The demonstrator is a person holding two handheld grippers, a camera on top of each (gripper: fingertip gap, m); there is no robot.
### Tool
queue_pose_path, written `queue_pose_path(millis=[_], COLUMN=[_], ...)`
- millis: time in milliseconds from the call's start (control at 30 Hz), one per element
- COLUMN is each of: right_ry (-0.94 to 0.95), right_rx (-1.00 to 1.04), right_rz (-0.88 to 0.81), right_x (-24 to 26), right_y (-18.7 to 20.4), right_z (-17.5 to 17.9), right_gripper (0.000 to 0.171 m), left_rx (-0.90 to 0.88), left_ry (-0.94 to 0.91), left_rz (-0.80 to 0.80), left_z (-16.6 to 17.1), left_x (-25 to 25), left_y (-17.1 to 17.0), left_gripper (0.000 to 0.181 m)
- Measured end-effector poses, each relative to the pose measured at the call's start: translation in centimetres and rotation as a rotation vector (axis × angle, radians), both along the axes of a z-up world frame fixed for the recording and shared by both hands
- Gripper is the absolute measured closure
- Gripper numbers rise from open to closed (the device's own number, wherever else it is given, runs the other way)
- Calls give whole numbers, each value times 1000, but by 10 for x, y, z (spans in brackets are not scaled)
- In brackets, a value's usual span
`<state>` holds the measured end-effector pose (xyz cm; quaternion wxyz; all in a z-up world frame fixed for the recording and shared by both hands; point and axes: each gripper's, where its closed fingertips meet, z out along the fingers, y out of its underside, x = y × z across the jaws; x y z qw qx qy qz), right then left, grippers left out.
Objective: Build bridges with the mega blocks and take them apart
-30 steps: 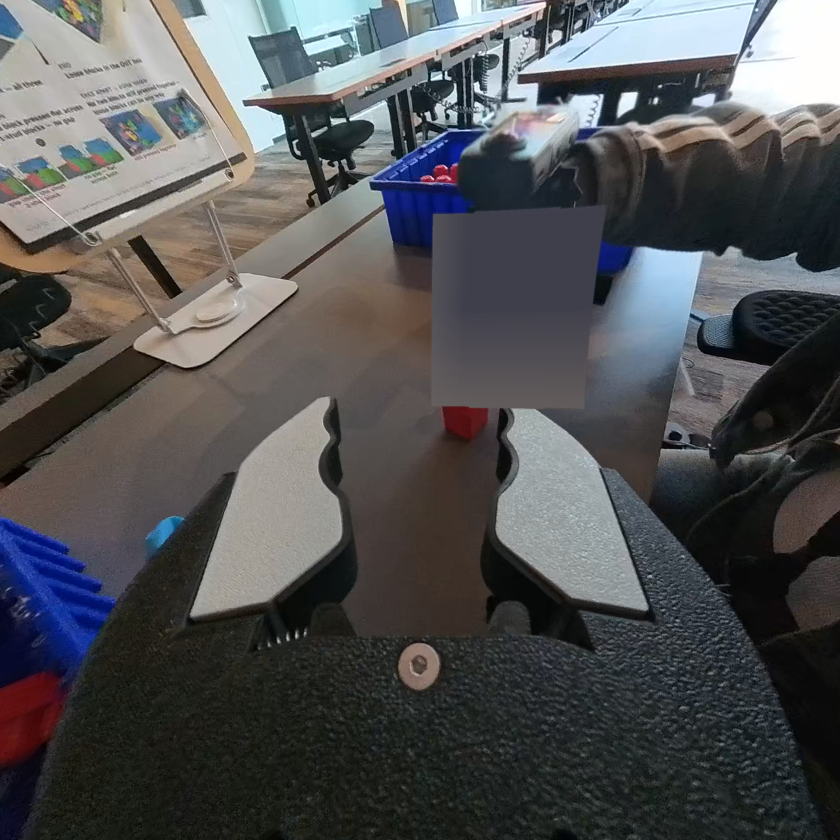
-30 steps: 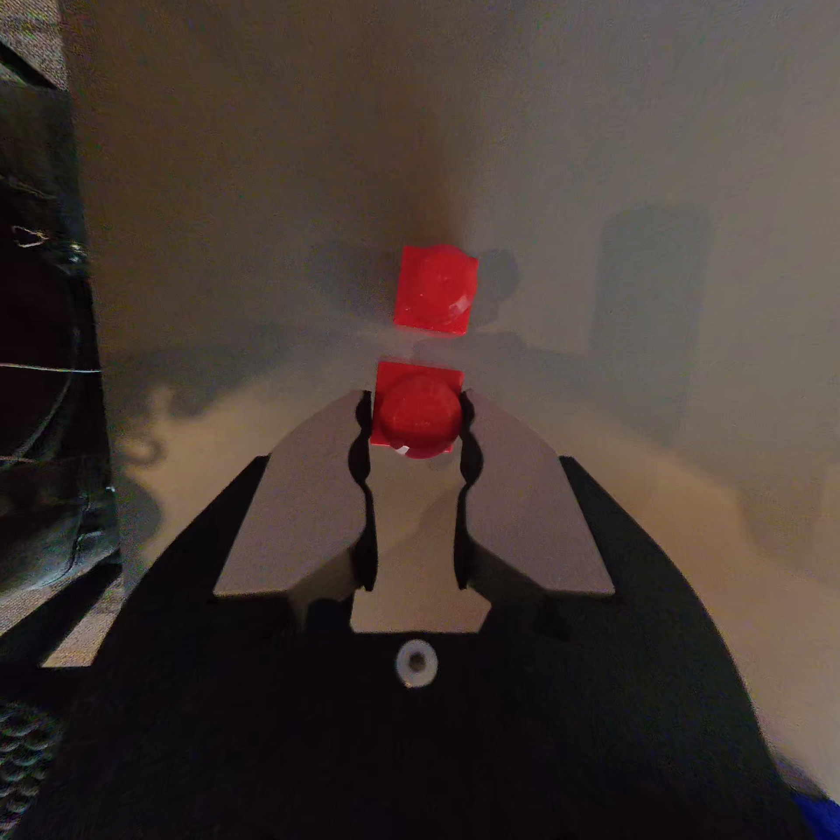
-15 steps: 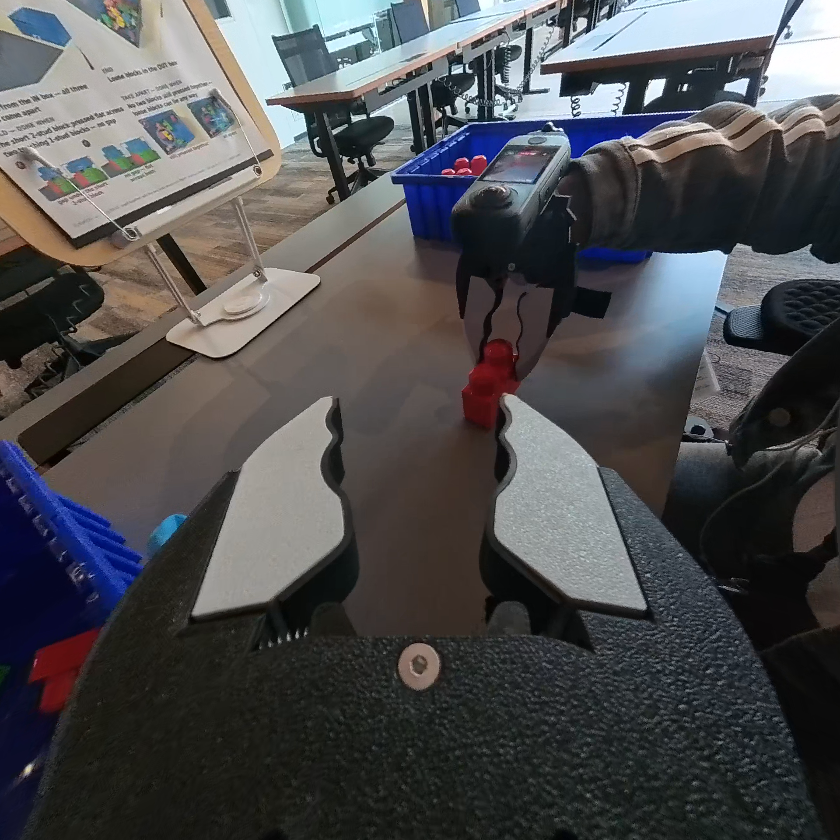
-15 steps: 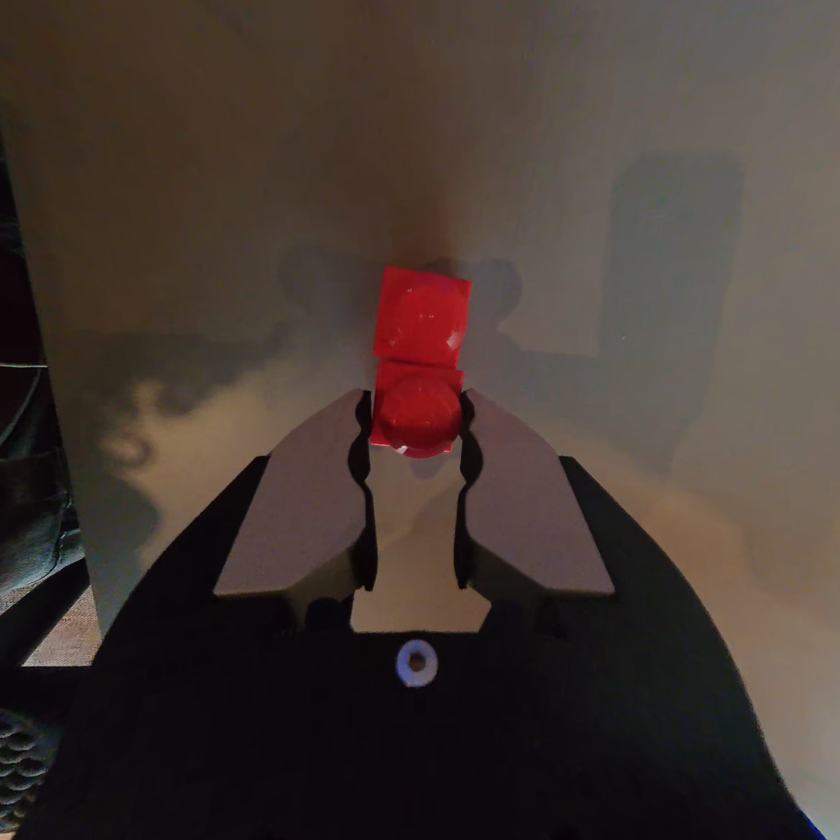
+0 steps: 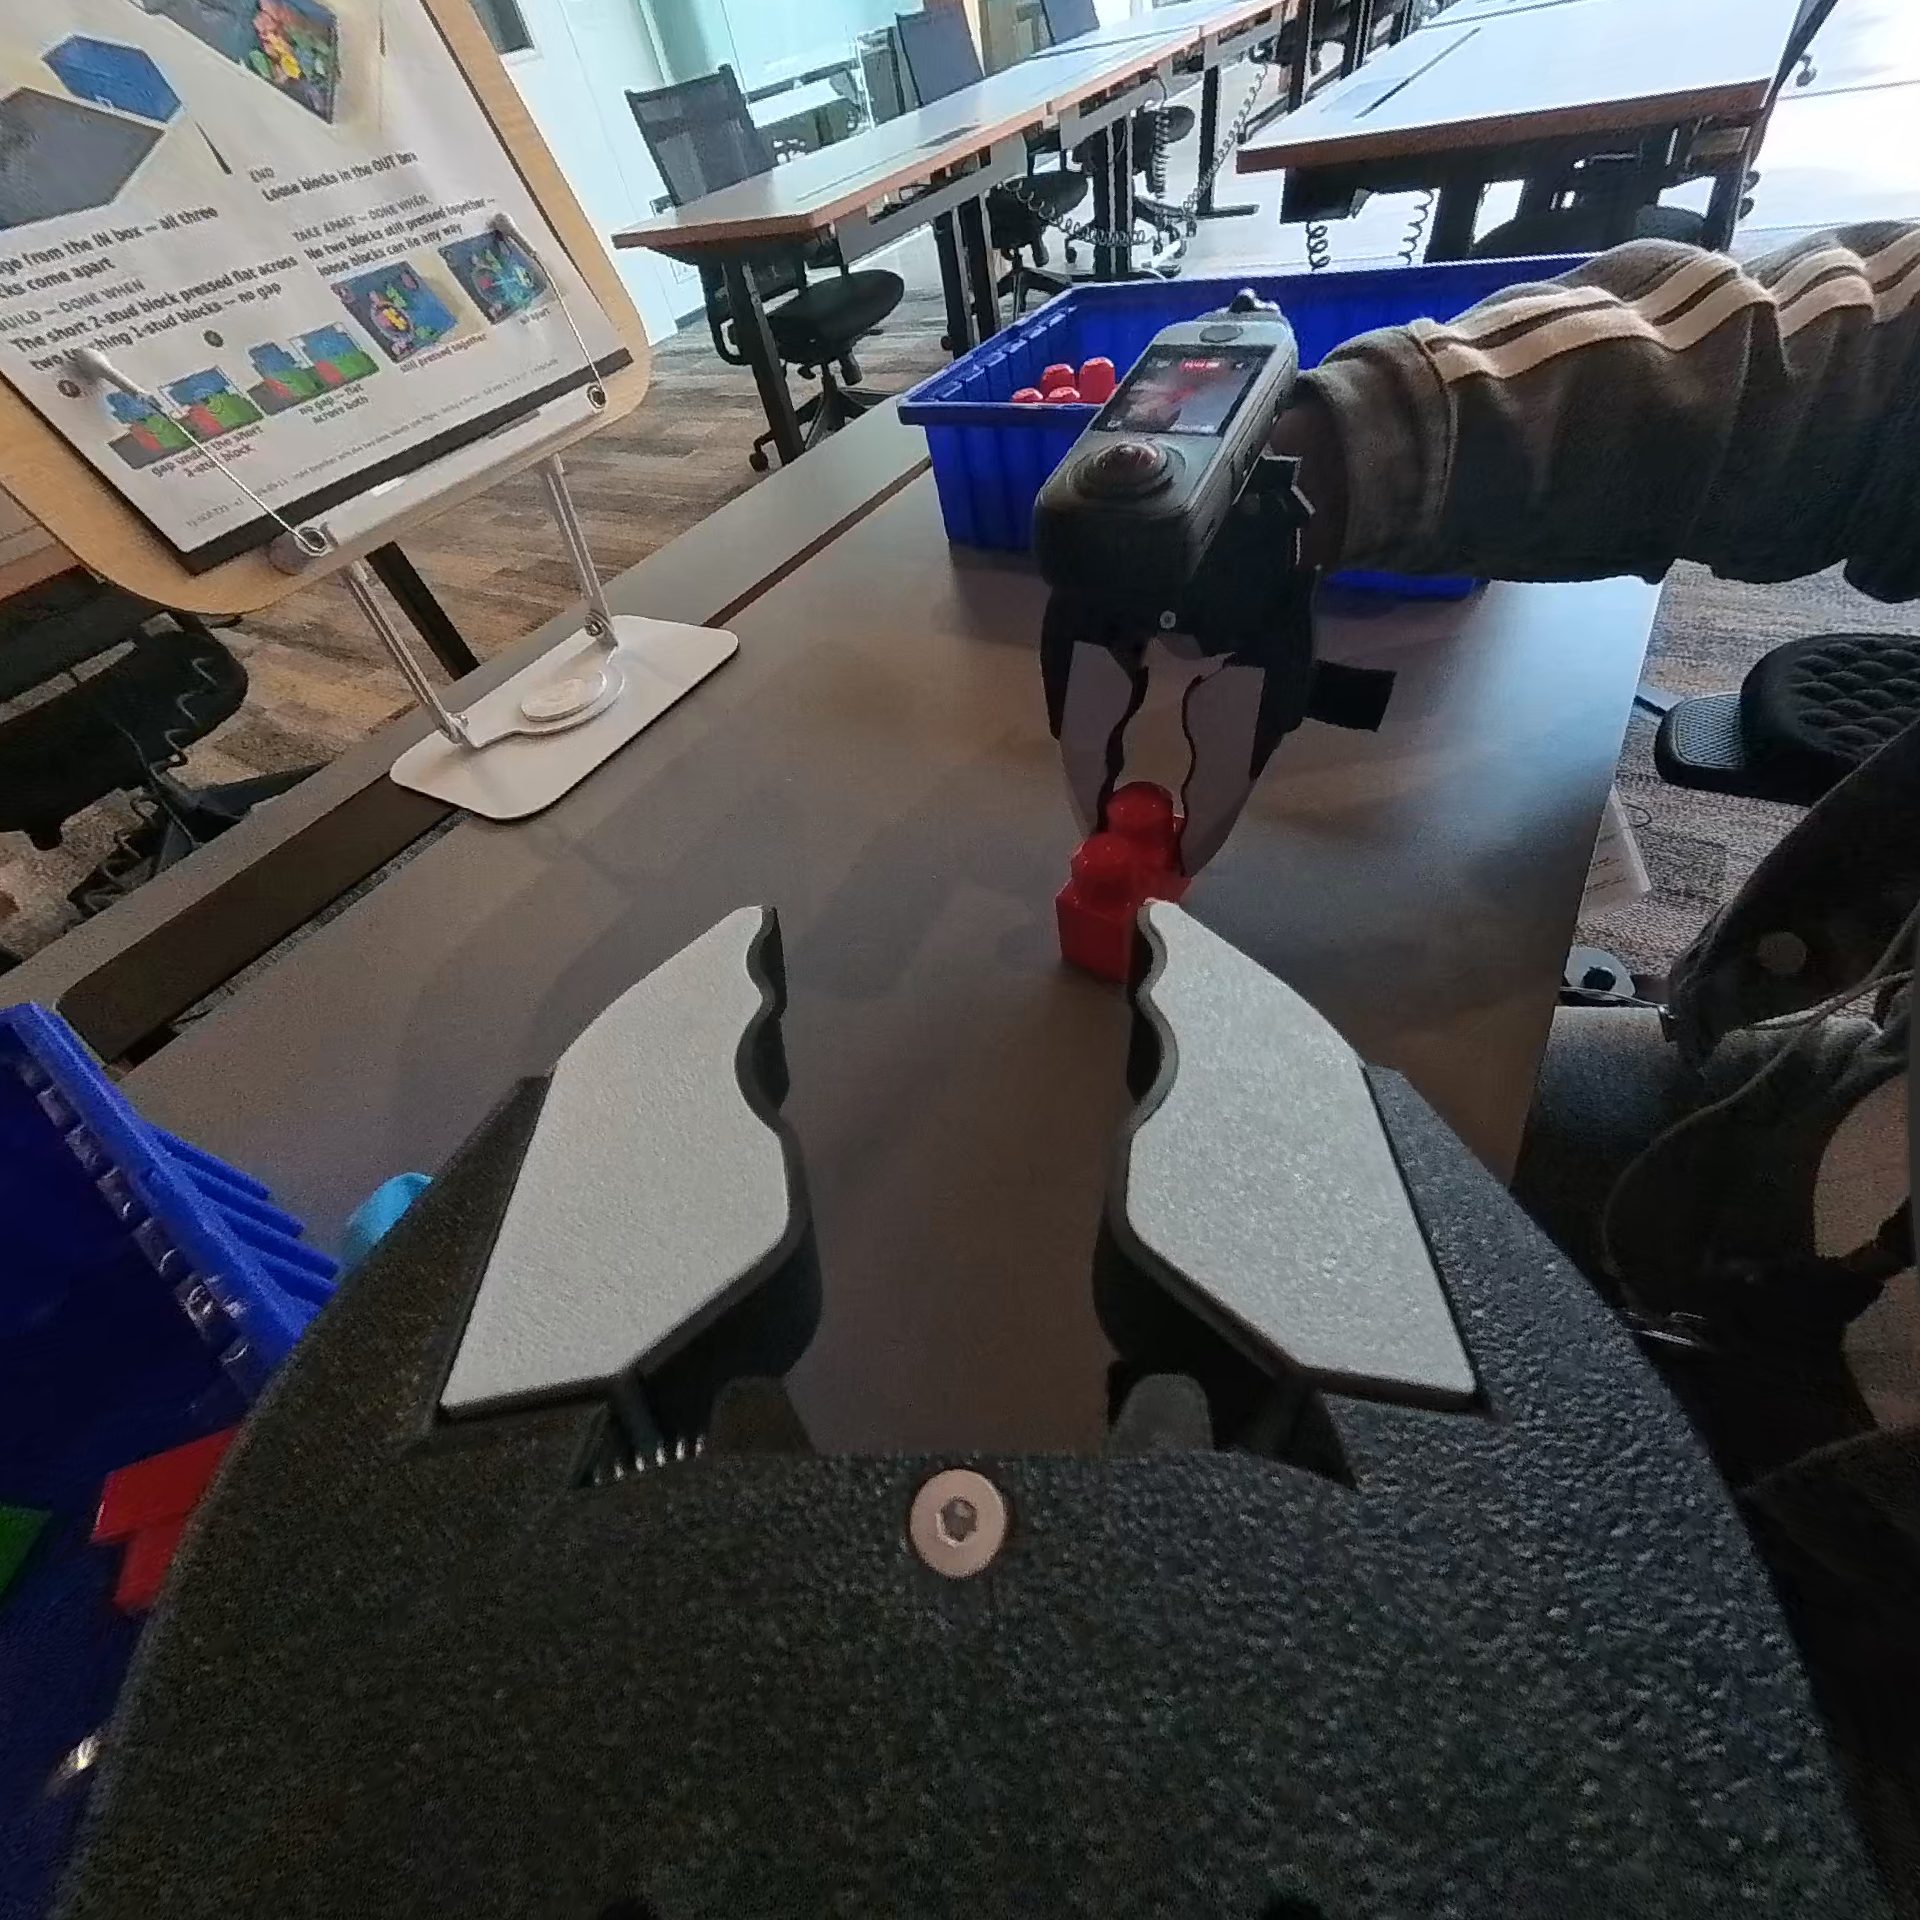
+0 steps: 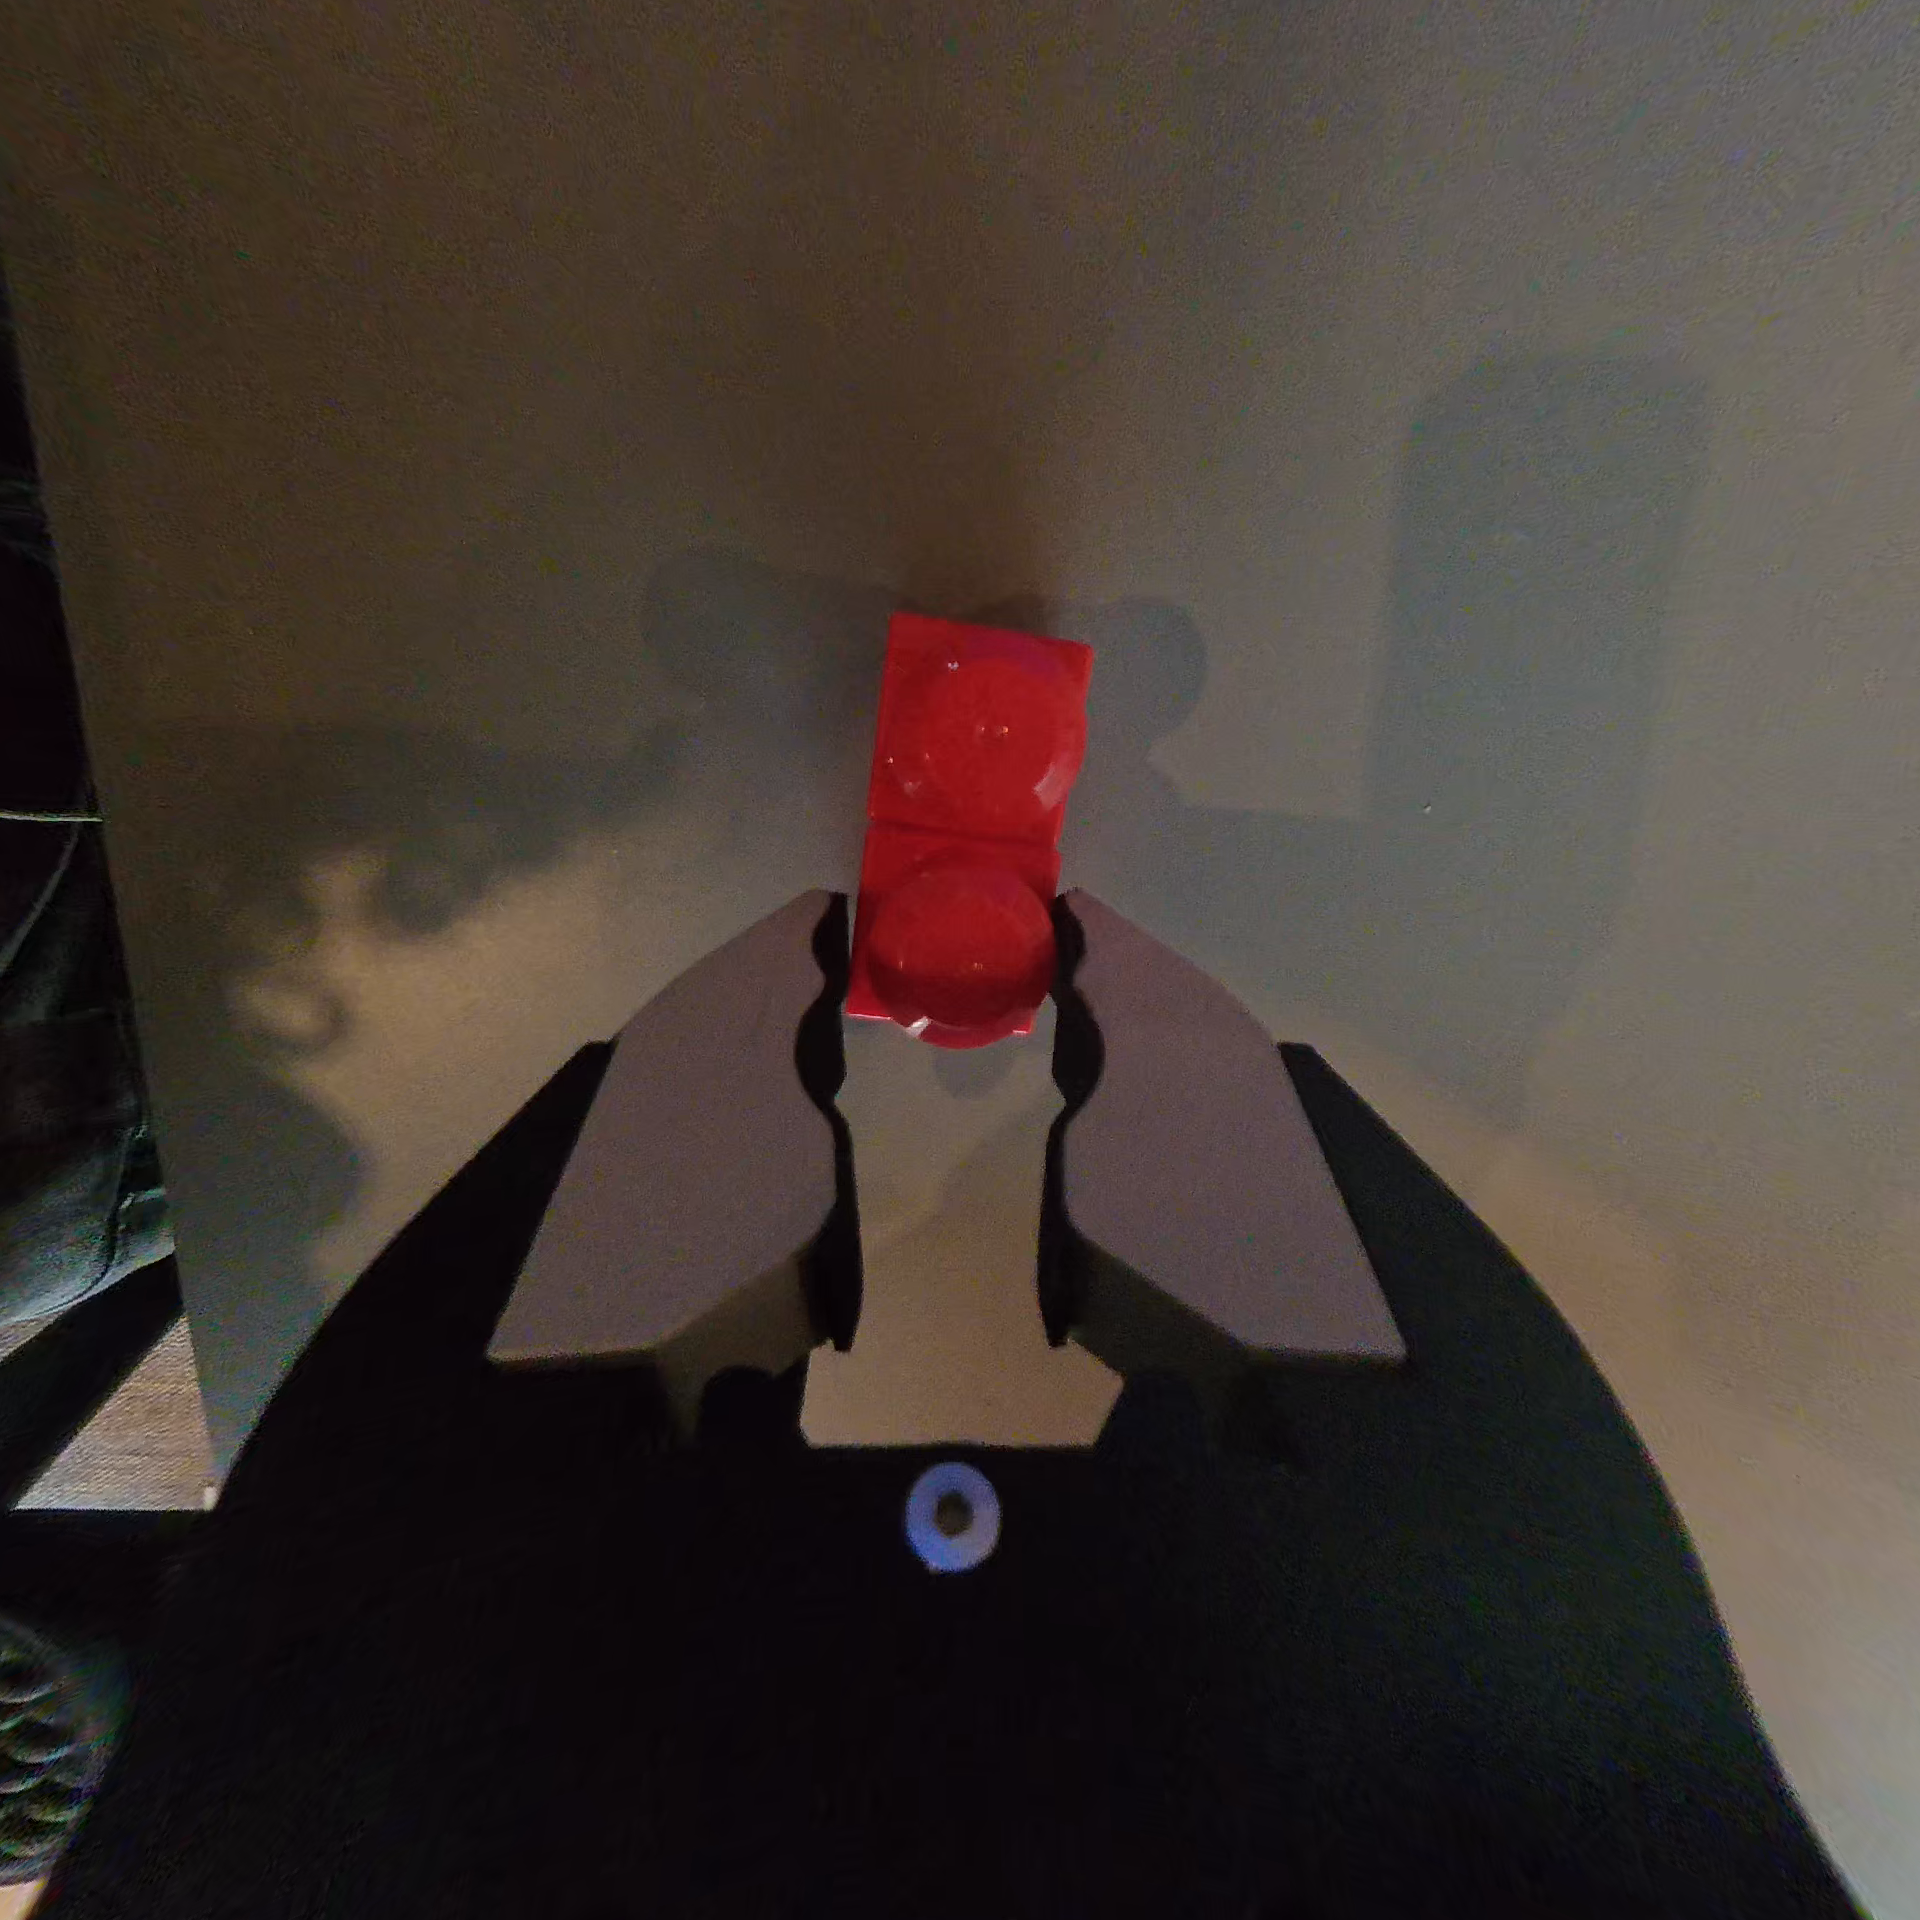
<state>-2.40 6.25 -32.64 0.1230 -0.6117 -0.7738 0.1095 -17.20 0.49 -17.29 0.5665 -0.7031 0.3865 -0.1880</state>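
Gap closed: held red block point(image 6: 951, 940) now touches resting red block point(image 6: 982, 727) at 12 o'clock | right hand-held gripper point(image 6: 951, 935) clamps it | left hand-held gripper point(image 5: 956, 956) wide, empty, farther, pair at 1 o'clock.

Two red one-stud blocks side by side on the dark table

The held red block point(image 6: 951, 951) sits upright, stud up, pinched at its sides; the second red block point(image 6: 982, 727) touches it at its 12 o'clock in the right wrist view, slightly skewed. More red blocks point(image 5: 1065, 379) lie in the far blue bin point(image 5: 977, 468).
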Motion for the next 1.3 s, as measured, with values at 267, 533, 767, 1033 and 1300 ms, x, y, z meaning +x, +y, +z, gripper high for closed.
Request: queue_pose_path(millis=[267, 533, 767, 1033, 1300], right_ry=[6, 8, 18, 46, 223], right_rx=[1, -5, -17, -28, 28], right_rz=[6, 13, 14, 3, -55], right_x=[-2, -2, -3, -4, 2], right_y=[1, 0, -1, -2, -4], right_z=[0, -1, -1, 3, 49], right_gripper=[135, 135, 135, 131, 124], left_rx=[-7, -9, -13, -15, -3], left_ry=[8, 6, 8, 12, 55], left_rz=[-5, -6, -6, -4, 128], left_z=[-2, -3, -4, -3, 8], left_x=[1, 1, 0, -1, -41], left_y=[0, 0, 0, -1, -4], left_gripper=[118, 118, 118, 117, 115])
